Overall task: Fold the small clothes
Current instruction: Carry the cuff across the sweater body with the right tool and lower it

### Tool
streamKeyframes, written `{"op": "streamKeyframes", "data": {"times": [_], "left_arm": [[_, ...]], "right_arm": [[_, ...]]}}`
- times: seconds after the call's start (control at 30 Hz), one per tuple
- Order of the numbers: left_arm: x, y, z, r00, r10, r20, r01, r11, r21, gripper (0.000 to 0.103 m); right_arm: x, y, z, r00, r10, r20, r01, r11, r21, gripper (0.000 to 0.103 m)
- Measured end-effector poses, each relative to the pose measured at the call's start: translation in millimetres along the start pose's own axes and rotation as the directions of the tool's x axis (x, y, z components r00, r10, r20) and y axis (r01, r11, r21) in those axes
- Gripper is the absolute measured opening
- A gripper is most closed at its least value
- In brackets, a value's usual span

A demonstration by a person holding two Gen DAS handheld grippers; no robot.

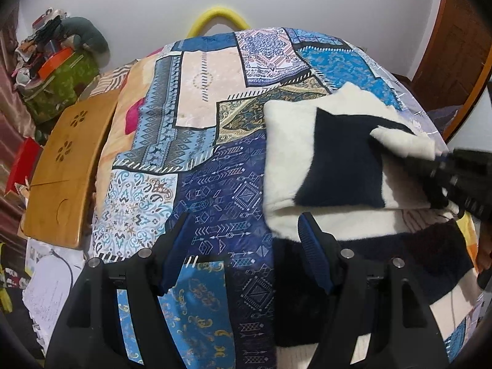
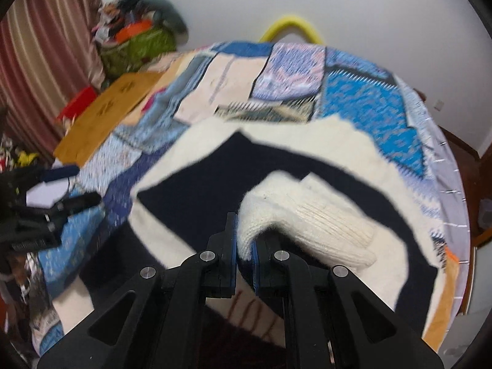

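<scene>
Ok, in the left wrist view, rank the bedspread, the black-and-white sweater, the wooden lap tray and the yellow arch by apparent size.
1. bedspread
2. black-and-white sweater
3. wooden lap tray
4. yellow arch, partly hidden behind the bed

Sweater is nearer the camera than the tray, so their true order is unsure.

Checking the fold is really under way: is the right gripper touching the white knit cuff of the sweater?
Touching. The right wrist view shows the right gripper shut on the white knit cuff, its wool pinched between both pads.
</scene>
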State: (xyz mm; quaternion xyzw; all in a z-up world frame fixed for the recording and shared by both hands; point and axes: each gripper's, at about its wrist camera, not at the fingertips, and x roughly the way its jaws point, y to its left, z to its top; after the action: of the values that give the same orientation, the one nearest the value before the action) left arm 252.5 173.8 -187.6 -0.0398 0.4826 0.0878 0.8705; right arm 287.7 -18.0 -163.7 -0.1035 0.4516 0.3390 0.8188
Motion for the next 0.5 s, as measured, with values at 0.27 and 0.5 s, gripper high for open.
{"op": "streamKeyframes", "data": {"times": [0.27, 0.5], "left_arm": [[-0.3, -4.1, -1.6, 1.0, -0.01, -0.005, 0.01, 1.0, 0.0, 0.069], [-10.8, -22.4, 4.2, 1.0, -0.013, 0.012, 0.013, 0.999, 0.041, 0.069]], "right_arm": [[17.1, 1.2, -16.8, 0.995, 0.057, -0.085, -0.054, 0.998, 0.043, 0.016], [-0.2, -7.8, -24.3, 0.989, 0.114, -0.095, -0.105, 0.99, 0.098, 0.034]]}}
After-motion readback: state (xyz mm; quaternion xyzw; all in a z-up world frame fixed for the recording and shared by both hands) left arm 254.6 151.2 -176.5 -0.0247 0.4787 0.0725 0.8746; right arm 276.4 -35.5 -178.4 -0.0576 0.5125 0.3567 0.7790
